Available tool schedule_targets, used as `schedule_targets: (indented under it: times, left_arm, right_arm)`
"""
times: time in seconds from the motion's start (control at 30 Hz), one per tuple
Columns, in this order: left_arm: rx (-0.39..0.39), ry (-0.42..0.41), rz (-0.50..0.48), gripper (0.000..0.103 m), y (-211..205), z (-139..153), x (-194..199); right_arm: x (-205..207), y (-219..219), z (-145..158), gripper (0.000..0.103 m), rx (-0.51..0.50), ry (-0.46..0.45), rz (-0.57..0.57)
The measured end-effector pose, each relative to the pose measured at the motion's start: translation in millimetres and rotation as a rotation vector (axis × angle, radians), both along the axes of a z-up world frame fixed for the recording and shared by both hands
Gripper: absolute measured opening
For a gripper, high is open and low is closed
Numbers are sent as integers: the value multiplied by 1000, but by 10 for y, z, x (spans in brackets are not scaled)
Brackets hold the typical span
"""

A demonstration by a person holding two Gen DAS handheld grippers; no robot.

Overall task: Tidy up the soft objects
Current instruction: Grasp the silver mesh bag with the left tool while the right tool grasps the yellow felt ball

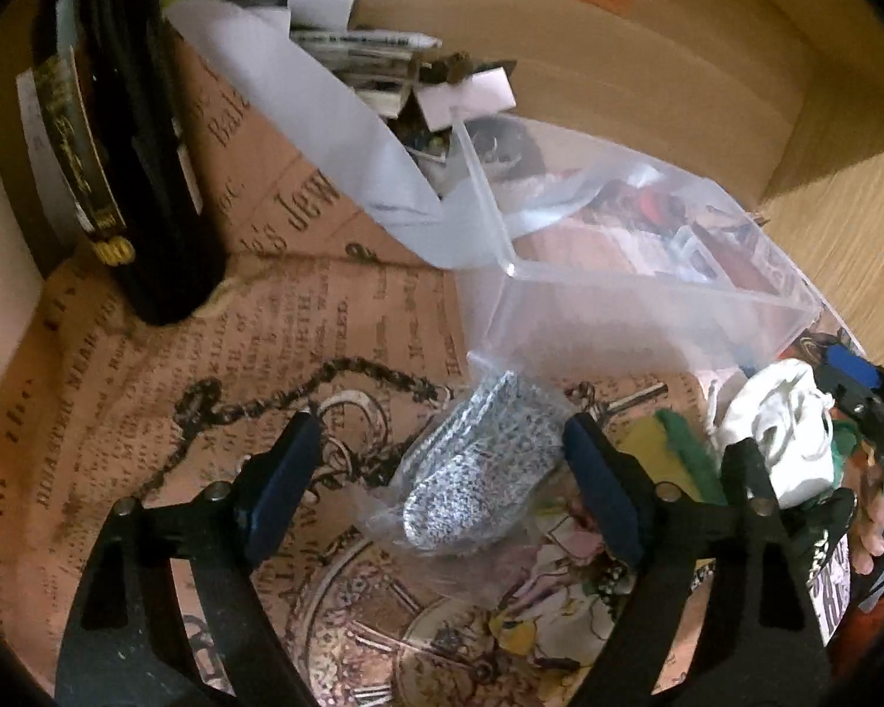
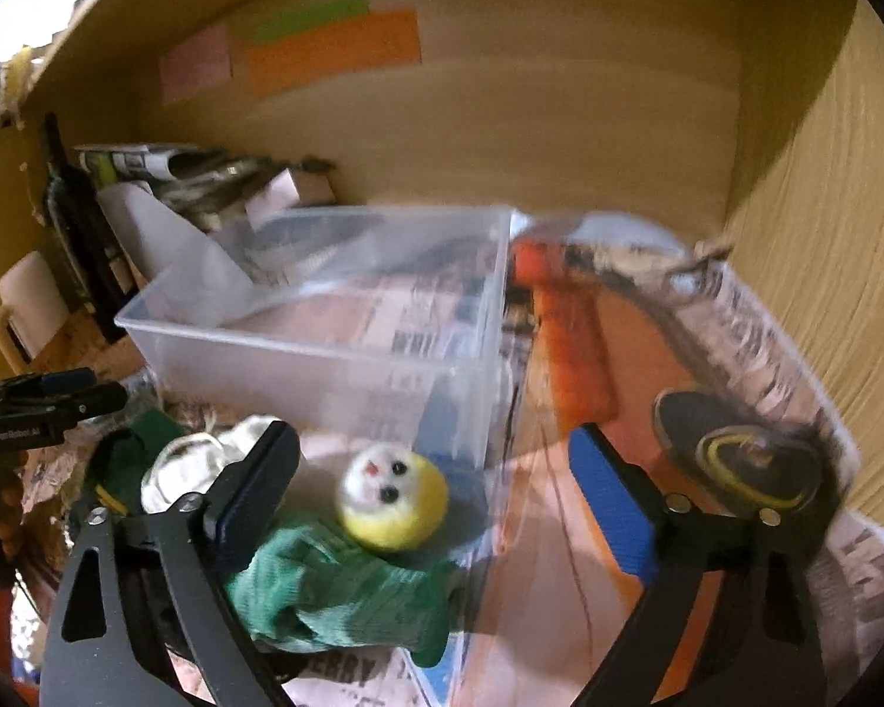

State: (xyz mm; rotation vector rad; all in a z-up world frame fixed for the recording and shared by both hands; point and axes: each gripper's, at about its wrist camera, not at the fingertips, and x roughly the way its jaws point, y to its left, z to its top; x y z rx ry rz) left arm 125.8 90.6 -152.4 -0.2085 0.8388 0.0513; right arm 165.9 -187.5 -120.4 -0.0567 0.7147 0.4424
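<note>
In the left wrist view my left gripper (image 1: pixel 442 471) is open above a grey-speckled sock in a clear plastic bag (image 1: pixel 471 483), which lies on the printed paper between the fingers. A clear plastic bin (image 1: pixel 636 288) stands just behind it. My right gripper (image 1: pixel 795 424) shows at the right, beside a white cloth (image 1: pixel 778 436). In the right wrist view my right gripper (image 2: pixel 436 495) is open over a green sock (image 2: pixel 336 595) and a yellow-and-white plush ball (image 2: pixel 392 495), both in front of the bin (image 2: pixel 324 330). White cloth (image 2: pixel 206 465) lies left of them.
A dark bottle (image 1: pixel 118 135) stands at the back left with rolled papers (image 1: pixel 300 0) behind. A white mug (image 2: pixel 29 300) sits at the left. An orange object (image 2: pixel 571 342) and a black disc (image 2: pixel 736 448) lie right of the bin. Wooden walls enclose the back and right.
</note>
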Motion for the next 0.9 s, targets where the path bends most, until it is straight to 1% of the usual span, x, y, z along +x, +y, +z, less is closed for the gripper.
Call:
schedule_targets:
  times: [0.07,0.13,0.17,0.2,0.23,0.27,0.3,0.33,0.37,0.4,0.53,0.57,0.63,0.7,0.73,0.9]
  left_arm:
    - [-11,12,-8,85,-1,-36,7]
    - [-19,23,-10,85,0,-74,36]
    - [-26,25,-12,85,3,-79,38]
    - [-35,25,-16,82,5,-80,43]
    - [-45,26,-22,78,8,-83,46]
    - [-61,25,-30,76,14,-86,44]
    - [-75,25,-38,70,16,-88,40]
    - [-89,26,-48,64,17,-88,38]
    - [-103,24,-56,61,18,-87,41]
    - [-112,23,-61,54,18,-82,34]
    - [-122,14,-61,40,4,-55,-27]
    - [-119,12,-57,38,-4,-47,-43]
    - [-106,4,-50,31,-25,-18,-84]
    - [-86,-6,-45,27,-58,30,-149]
    - [-73,-13,-43,26,-74,59,-171]
    - [-25,-64,-35,25,-131,253,-303]
  right_arm:
    - [25,14,-61,89,9,38,18]
    - [42,46,-117,85,0,64,34]
    - [52,64,-150,79,-7,79,42]
    - [66,74,-176,73,-8,94,51]
    - [85,78,-198,70,-5,110,60]
    - [95,77,-211,63,1,122,66]
    - [103,80,-219,60,8,130,72]
    - [106,77,-228,53,15,138,79]
    - [106,73,-237,46,22,146,87]
    - [103,68,-240,43,23,146,88]
    - [31,42,-184,43,27,104,73]
    - [10,33,-165,42,27,92,70]
    - [-3,33,-131,42,25,77,66]
    - [-44,11,-89,42,34,51,59]
    - [-60,-2,-63,42,37,41,54]
    - [-129,-76,93,42,54,-11,35]
